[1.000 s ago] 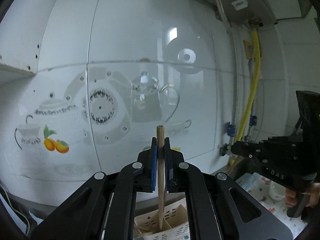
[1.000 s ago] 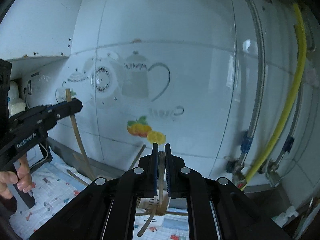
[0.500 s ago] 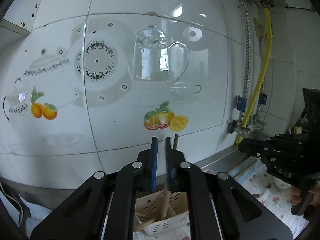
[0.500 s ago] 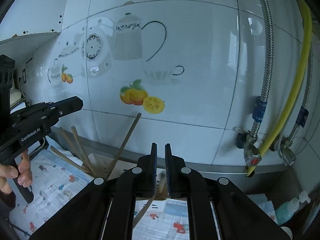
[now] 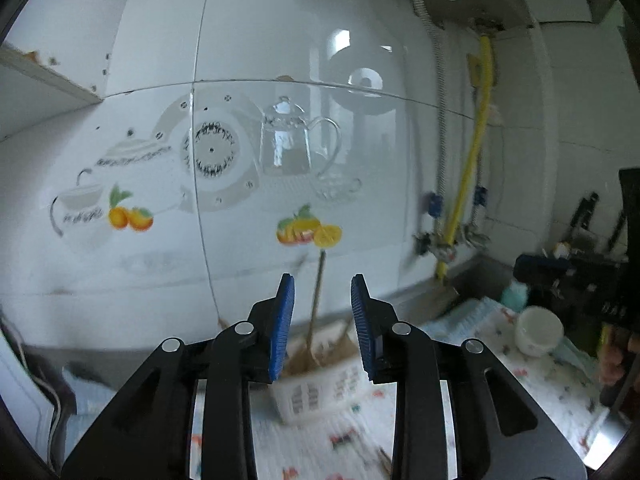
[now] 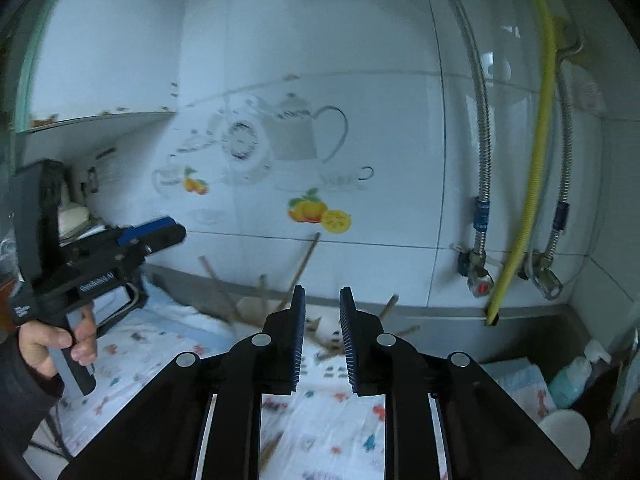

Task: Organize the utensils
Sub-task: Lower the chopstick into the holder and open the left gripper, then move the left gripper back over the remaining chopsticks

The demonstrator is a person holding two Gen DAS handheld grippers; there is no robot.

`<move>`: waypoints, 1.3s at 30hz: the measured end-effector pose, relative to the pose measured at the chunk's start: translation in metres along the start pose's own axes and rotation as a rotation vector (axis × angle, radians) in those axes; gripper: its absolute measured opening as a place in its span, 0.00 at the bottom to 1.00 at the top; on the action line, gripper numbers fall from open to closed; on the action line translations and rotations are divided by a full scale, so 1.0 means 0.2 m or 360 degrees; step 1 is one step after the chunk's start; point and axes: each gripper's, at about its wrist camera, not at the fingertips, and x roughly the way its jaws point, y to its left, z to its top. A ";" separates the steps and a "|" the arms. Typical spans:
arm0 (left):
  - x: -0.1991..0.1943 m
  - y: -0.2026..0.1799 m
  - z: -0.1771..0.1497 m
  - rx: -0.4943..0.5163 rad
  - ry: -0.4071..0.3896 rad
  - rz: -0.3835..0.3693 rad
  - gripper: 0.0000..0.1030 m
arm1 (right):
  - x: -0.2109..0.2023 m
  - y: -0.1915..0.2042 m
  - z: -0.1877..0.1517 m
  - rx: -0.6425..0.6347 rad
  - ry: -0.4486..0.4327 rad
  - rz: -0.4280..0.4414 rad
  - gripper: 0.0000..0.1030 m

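Note:
A white slotted basket stands on the patterned cloth by the tiled wall, with several wooden chopsticks sticking up out of it. My left gripper hangs above and in front of the basket. Its jaws are opening and no chopstick is between the blue pads. In the right wrist view the basket shows between the fingers, with chopsticks leaning out toward the wall. My right gripper is also opening, with nothing held. The left gripper shows at the left, held by a hand.
A white cup sits on the cloth to the right. A teal bottle stands in the right corner. A yellow hose and metal pipes run down the wall. A shelf edge juts out at upper left.
Both grippers were shut on a wooden chopstick held upright over the basket. The sticks went into the basket. Both grippers have since pulled back from the wall and their jaws stand apart.

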 end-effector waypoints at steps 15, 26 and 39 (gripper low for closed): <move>-0.41 -0.03 -0.61 -0.0211 0.0244 -0.0008 0.29 | -0.35 0.37 -0.72 0.0063 0.0178 0.0068 0.20; -0.51 0.06 -0.94 -0.0404 0.0364 0.0097 0.29 | -0.17 0.49 -1.16 0.0219 0.0421 0.0031 0.12; -0.52 0.03 -1.04 -0.0351 0.0420 0.0155 0.29 | 0.02 0.49 -1.32 0.0343 0.0614 -0.0014 0.10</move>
